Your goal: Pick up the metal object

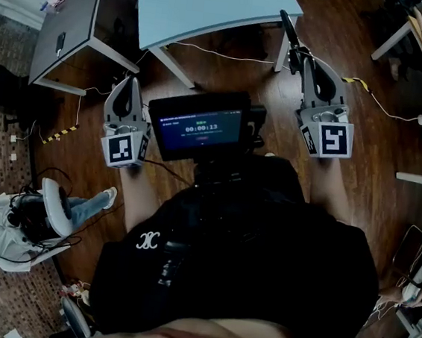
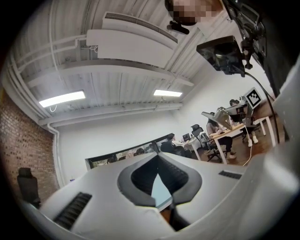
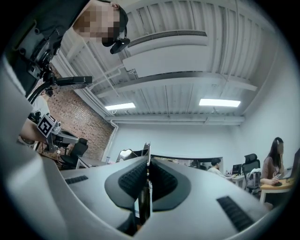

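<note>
Found thin grey metal strip [image 3: 146, 149] clamped edge-on in the closed right gripper [image 3: 147, 161], frame centre, aloft. Found left gripper [image 2: 157, 157] closed, empty. Judged pickup done.

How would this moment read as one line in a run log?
left gripper: shut, empty | right gripper: shut on metal object | both tilted up toward ceiling

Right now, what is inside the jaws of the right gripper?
The right gripper is shut on a thin metal object; its tip sticks out above the jaws. The rest, between the jaws, is mostly covered.
</note>
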`<act>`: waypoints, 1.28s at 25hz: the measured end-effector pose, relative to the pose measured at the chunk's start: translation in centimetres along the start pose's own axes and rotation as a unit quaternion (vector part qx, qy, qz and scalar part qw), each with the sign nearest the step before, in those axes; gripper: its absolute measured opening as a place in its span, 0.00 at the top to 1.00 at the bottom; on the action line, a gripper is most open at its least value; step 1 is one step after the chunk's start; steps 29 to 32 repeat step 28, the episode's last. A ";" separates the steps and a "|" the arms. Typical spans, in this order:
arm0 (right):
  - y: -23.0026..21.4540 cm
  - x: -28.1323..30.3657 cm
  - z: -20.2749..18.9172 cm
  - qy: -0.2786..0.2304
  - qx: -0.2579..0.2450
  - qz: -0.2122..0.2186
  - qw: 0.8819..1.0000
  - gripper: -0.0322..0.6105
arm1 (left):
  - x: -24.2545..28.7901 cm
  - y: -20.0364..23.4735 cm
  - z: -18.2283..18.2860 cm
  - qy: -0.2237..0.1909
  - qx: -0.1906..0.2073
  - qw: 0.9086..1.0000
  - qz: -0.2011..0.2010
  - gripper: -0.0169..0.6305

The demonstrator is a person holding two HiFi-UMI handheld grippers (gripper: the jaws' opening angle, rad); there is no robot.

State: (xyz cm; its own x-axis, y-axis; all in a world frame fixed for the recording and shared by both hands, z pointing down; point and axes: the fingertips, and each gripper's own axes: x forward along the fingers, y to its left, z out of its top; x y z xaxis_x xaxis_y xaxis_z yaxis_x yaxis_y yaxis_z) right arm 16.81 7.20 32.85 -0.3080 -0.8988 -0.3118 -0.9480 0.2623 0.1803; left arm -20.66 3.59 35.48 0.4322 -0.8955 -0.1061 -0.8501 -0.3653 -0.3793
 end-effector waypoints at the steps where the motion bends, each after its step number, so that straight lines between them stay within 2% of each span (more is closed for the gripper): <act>1: 0.0 0.0 -0.1 0.000 0.001 0.000 1.000 0.99 | -0.1 0.3 0.0 0.000 0.000 1.000 0.006 0.98; 10: 0.2 0.8 0.1 -0.006 -0.003 0.016 1.000 0.99 | -0.6 1.3 0.5 -0.004 0.006 1.000 0.028 0.98; 16: 1.0 1.1 0.0 -0.007 -0.007 0.030 0.999 0.99 | -0.8 1.0 0.4 -0.002 0.010 1.000 0.029 0.98; 22: -0.1 0.8 -0.2 -0.007 0.001 0.029 1.000 0.99 | -0.3 0.0 1.0 -0.003 0.010 1.000 0.027 0.98; 32: 1.7 1.4 -0.1 -0.005 0.001 0.031 1.000 0.99 | -1.2 1.8 0.6 -0.002 0.007 0.999 0.032 0.98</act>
